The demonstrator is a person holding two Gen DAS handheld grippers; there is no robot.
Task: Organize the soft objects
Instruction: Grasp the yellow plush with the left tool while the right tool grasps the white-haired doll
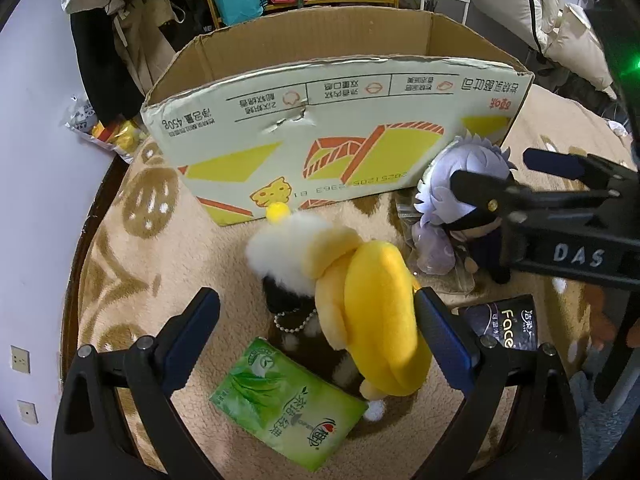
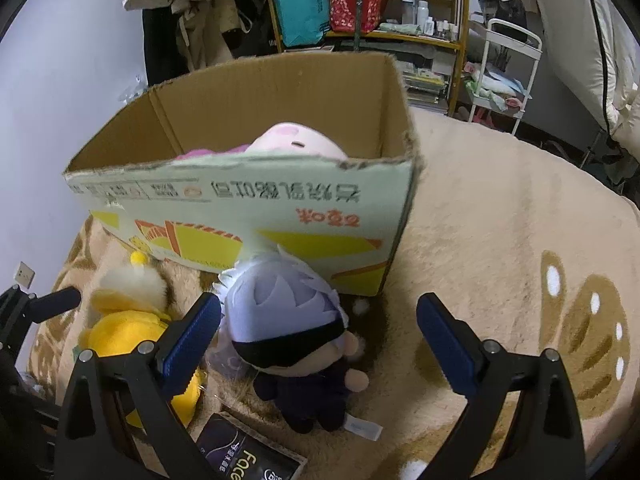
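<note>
- Where the beige patterned blanket (image 2: 500,220) fills the middle of both views, the soft toys lie in front of an open cardboard box (image 1: 332,120).
- The yellow plush (image 1: 376,312), with a white fluffy head and a small yellow pompom, lies at the centre of the left wrist view, just below the box's printed front wall.
- The lavender-haired doll (image 2: 284,320) in dark clothes lies at lower centre of the right wrist view, its head close to the box's lower right corner.
- A pink plush (image 2: 296,140) rests inside the box, seen over the rim.
- The left gripper (image 1: 316,320) stands with its jaws wide apart, the right finger touching the yellow plush.
- The right gripper (image 2: 318,328) is likewise spread, straddling the doll without clamping it.
- A green tissue pack (image 1: 284,404) lies at lower centre of the left wrist view, just beside the yellow plush.
- A dark tissue pack (image 1: 504,324) lies at lower right there.
- Shelves (image 2: 400,0) with bags and bottles fill the upper background.
</note>
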